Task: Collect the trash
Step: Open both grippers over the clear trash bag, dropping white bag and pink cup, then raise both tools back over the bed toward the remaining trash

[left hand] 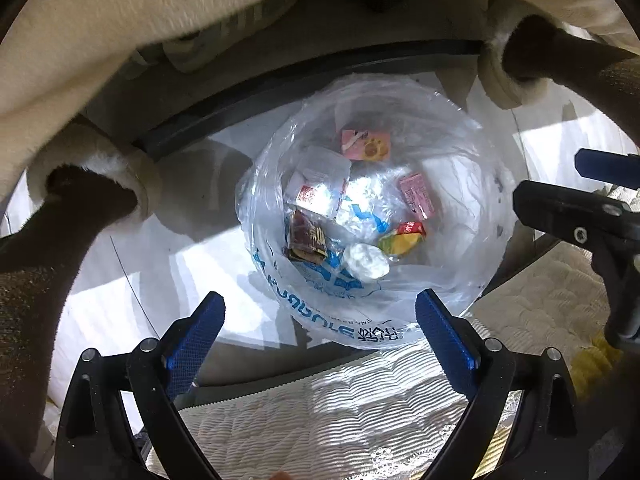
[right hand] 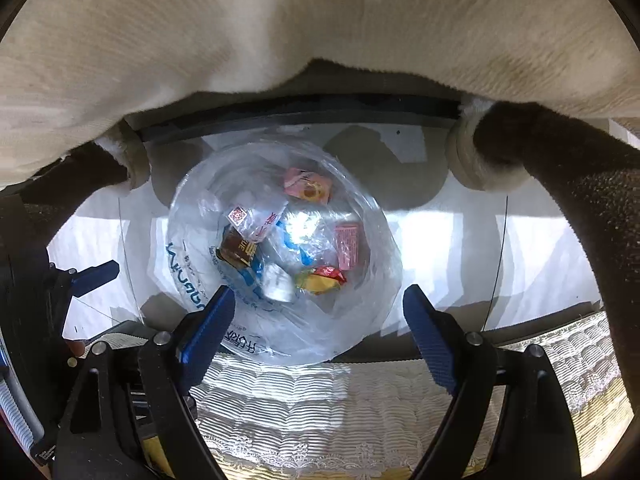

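A clear plastic-lined trash bin stands on the floor below the table edge; it also shows in the right wrist view. Inside lie several wrappers: a pink packet, a brown wrapper, a red-yellow wrapper and a crumpled white wad. My left gripper is open and empty above the bin's near rim. My right gripper is open and empty over the bin; it also shows at the right of the left wrist view.
A lace-patterned tablecloth covers the table edge under both grippers. The person's cream garment and dark-sleeved arms hang above. The white floor surrounds the bin.
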{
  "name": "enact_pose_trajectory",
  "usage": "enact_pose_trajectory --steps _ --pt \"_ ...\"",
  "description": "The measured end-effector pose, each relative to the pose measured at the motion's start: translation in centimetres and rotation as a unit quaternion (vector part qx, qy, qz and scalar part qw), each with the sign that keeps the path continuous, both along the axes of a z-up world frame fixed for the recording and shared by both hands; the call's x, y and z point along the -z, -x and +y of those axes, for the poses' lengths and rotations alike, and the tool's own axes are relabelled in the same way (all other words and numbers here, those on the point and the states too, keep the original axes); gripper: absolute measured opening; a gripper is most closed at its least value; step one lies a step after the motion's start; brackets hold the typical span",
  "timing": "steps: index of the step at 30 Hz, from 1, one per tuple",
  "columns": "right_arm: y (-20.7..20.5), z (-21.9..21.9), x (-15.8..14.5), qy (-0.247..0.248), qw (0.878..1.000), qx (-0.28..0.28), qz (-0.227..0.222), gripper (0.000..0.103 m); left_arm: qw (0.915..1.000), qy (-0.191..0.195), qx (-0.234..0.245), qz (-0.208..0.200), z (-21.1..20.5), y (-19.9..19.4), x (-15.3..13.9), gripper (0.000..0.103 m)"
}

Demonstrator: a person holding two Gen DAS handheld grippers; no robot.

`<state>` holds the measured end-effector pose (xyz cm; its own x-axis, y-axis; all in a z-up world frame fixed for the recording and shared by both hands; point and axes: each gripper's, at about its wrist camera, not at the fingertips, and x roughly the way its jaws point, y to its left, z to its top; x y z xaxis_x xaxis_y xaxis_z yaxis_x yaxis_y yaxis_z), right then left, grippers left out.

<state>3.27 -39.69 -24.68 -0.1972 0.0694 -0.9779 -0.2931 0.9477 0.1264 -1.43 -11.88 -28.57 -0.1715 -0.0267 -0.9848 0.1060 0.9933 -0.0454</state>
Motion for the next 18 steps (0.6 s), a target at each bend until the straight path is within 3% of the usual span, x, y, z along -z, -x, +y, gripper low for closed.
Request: enact_pose_trajectory --steps 18 --pt "1.8 0.0 -8.6 -0.033 0.987 -0.03 -0.153 0.085 0.991 -0.014 -0.021 -0.132 0.7 0.6 -6.8 0.095"
